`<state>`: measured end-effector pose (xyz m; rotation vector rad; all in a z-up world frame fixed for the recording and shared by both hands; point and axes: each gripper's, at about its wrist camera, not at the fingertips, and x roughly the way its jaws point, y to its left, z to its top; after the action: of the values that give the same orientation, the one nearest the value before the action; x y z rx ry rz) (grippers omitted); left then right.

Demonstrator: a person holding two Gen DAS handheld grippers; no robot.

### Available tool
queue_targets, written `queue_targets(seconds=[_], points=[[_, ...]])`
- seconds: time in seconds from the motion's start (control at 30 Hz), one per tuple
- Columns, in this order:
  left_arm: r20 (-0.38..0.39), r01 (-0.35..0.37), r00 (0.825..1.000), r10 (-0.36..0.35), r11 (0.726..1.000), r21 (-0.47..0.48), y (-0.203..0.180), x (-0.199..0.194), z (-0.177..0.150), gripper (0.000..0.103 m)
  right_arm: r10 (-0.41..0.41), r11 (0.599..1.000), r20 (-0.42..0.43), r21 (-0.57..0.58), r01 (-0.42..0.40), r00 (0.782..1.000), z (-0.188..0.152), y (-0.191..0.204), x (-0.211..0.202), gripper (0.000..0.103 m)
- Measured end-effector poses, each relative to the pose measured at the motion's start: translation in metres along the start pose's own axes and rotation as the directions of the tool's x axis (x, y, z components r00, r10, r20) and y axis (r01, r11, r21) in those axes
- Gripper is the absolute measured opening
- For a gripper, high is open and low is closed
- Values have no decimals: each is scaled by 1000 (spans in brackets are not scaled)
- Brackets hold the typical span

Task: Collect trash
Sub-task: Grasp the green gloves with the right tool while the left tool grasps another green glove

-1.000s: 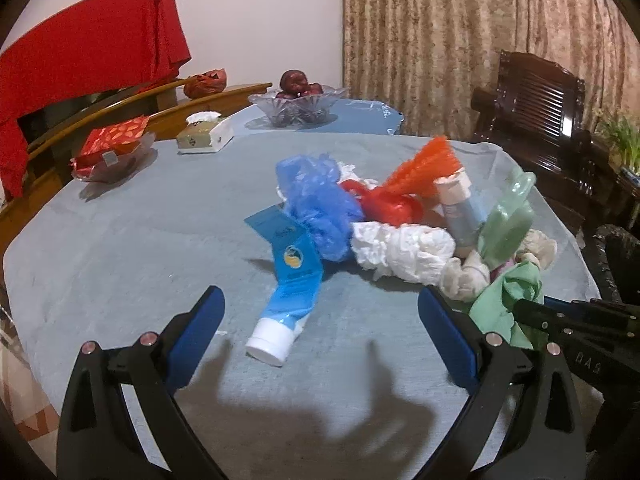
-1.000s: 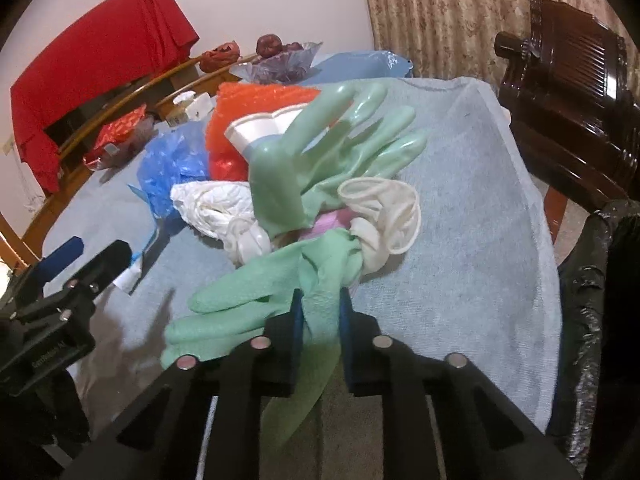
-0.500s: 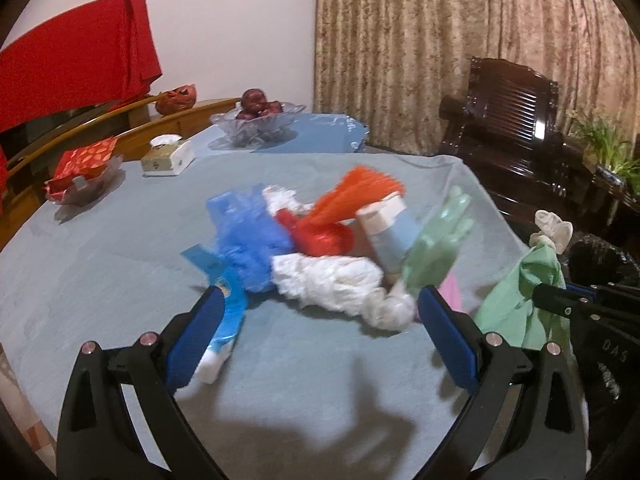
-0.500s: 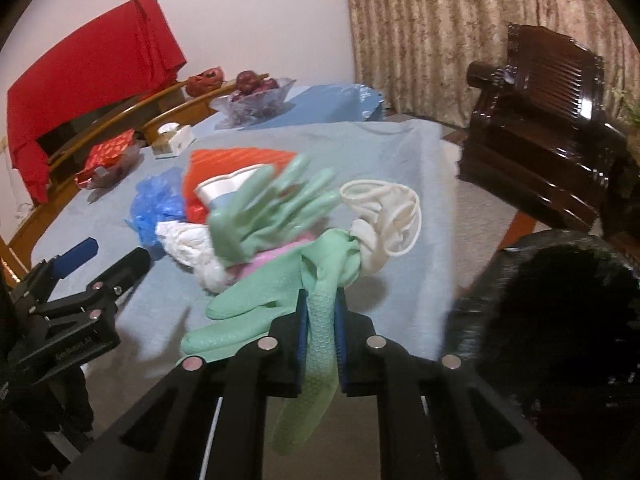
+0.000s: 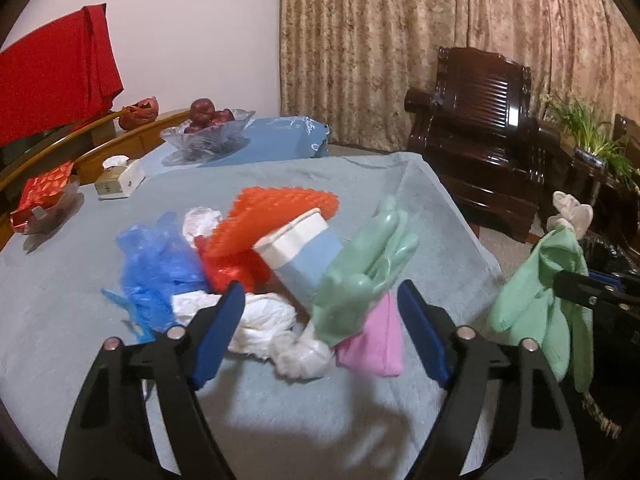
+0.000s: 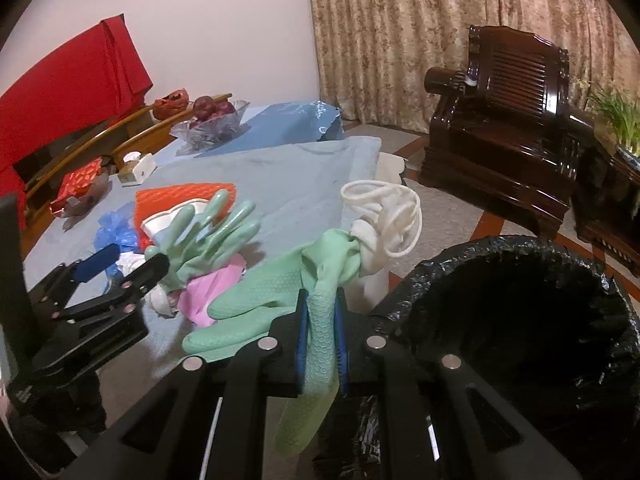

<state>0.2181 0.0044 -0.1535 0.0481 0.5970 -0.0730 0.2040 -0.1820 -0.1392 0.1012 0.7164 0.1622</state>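
Observation:
A trash pile lies on the grey-blue tablecloth [image 5: 72,360]: blue plastic bag [image 5: 160,264], orange net [image 5: 264,216], white-capped blue tube [image 5: 300,252], pale green glove [image 5: 364,268], pink cloth [image 5: 376,340] and crumpled white bag [image 5: 264,320]. My left gripper [image 5: 320,316] hovers low over the pile's near side. Its jaws are closing, with the white bag and the glove between them but untouched. My right gripper [image 6: 322,320] is shut on a second green glove [image 6: 260,304]. A white glove [image 6: 384,216] is tangled at its end, beside the black-lined trash bin [image 6: 520,320].
At the table's far side stand a glass fruit bowl [image 5: 208,136], a tissue box [image 5: 120,180] and a red packet [image 5: 44,192]. A dark wooden armchair [image 5: 480,128] and a potted plant [image 5: 588,132] stand to the right of the table. Red cloth [image 5: 52,80] hangs at the left.
My left gripper has moved right, up to the pile, and its jaws have narrowed. My right gripper has lifted the green glove, white glove dangling, off the table toward the black bin.

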Motion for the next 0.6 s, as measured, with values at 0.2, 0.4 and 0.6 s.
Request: queue_targets(seconds=[0.2,0.4,0.6], points=[[-20,16,1000,-16,1000,9,-7,15,2,39,-8,1000,-1,7,8,1000,0,-5,3,12],[-31,52,998,-53,998,-25,-4,16,0,17,-11,1000,-3,10,11,1000,-1,-6,3,12],[-17,53,998,-55,996,-68,2,1,3,12,-4,1000,14,12,4,1000,1,-5,-5,12]])
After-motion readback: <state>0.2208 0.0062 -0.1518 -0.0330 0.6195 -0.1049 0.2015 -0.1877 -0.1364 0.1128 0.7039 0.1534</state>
